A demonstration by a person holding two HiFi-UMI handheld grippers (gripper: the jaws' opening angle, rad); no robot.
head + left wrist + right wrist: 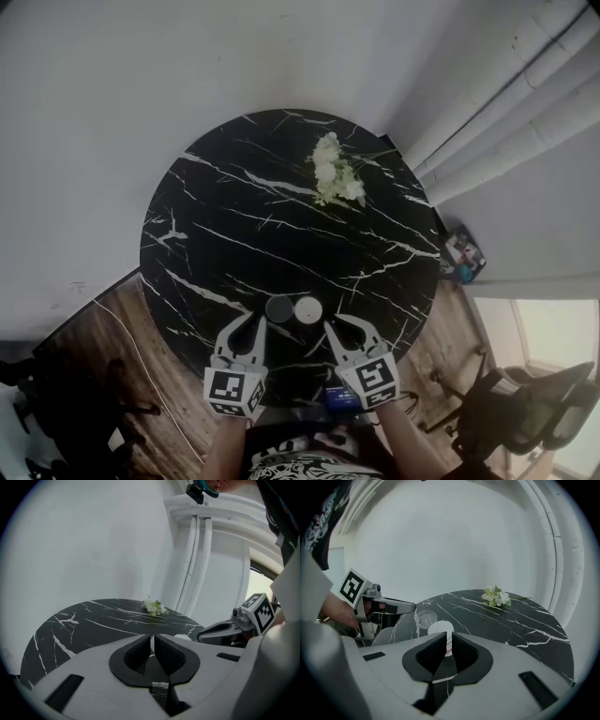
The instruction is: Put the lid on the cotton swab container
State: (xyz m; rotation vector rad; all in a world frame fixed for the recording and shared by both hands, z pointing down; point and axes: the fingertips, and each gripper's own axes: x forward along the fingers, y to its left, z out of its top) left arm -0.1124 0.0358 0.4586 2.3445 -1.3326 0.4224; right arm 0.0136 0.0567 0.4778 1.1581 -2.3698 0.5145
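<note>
The cotton swab container [307, 309] stands uncovered near the front edge of the round black marble table [234, 216], its white swab tips showing [439, 627]. Its clear round lid [278, 307] lies flat on the table just left of it [425, 618]. My left gripper [255, 320] hovers close in front of the lid, jaws shut and empty [152, 644]. My right gripper [330, 326] sits just to the front right of the container, jaws together with nothing between them [446, 641]; the container shows beyond them. Only a white sliver of the container [182, 637] shows in the left gripper view.
A small bunch of white flowers [336, 172] lies at the table's far right. The wall runs behind the table, with white pipes [506, 103] at the right. A wooden floor [141, 337] and a chair [525, 412] lie around the table.
</note>
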